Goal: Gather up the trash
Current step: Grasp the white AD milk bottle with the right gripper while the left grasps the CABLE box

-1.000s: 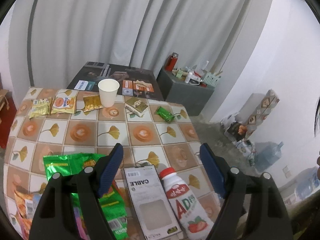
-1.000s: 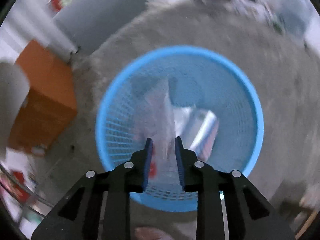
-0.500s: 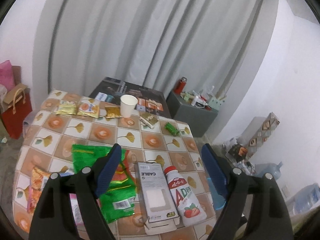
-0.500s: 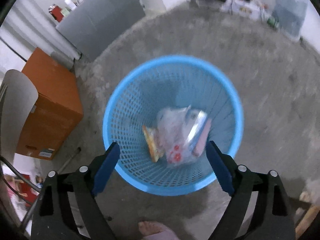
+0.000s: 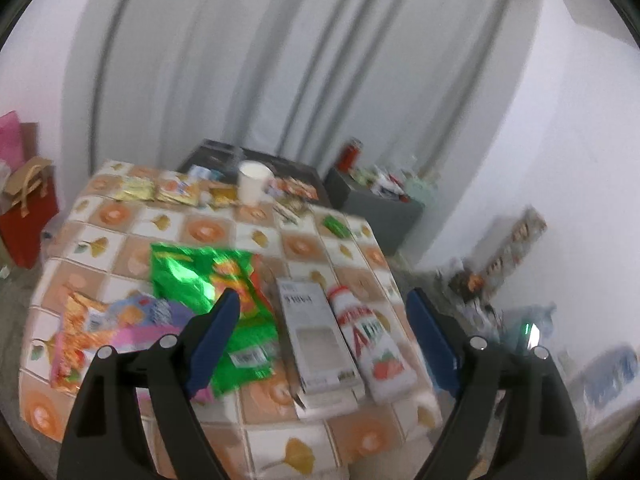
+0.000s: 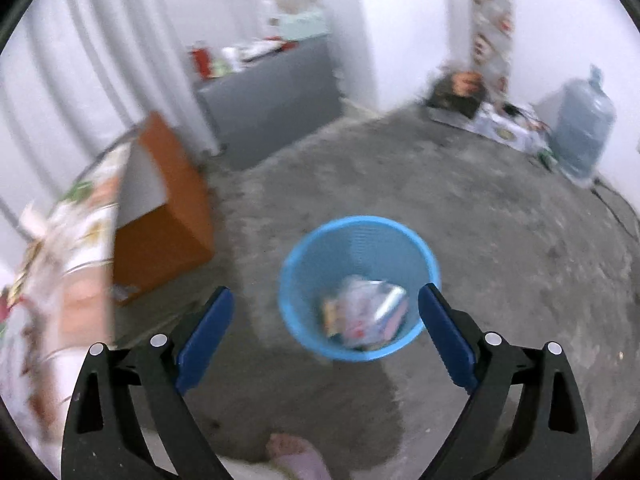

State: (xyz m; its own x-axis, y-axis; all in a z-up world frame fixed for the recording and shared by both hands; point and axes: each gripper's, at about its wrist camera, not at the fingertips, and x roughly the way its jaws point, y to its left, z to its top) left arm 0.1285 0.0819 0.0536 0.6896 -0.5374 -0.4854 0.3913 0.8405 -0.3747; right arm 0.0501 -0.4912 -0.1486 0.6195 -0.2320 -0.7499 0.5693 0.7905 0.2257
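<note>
Wrapper (image 6: 368, 312) dropped into basket (image 6: 304, 264); right gripper (image 6: 326, 312) jaws just opened.

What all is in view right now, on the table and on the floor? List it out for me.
table: one, orange and white tiled cloth, centre of left view
paper cup: one, white, far edge of table
small snack packets: several, yellow and gold, far edge beside the cup
green wrapper: one, small, far right of table
green bag: one, shiny, near middle
orange and pink wrappers: a few, near left
cable box: one, grey-white, near edge
drink bottle: one, white and red, lying beside the box
basket: one, blue, on the floor, wrappers inside
water jug: one, bluish, by the wall
left gripper: open, empty
right gripper: jaws just opened, empty
</note>
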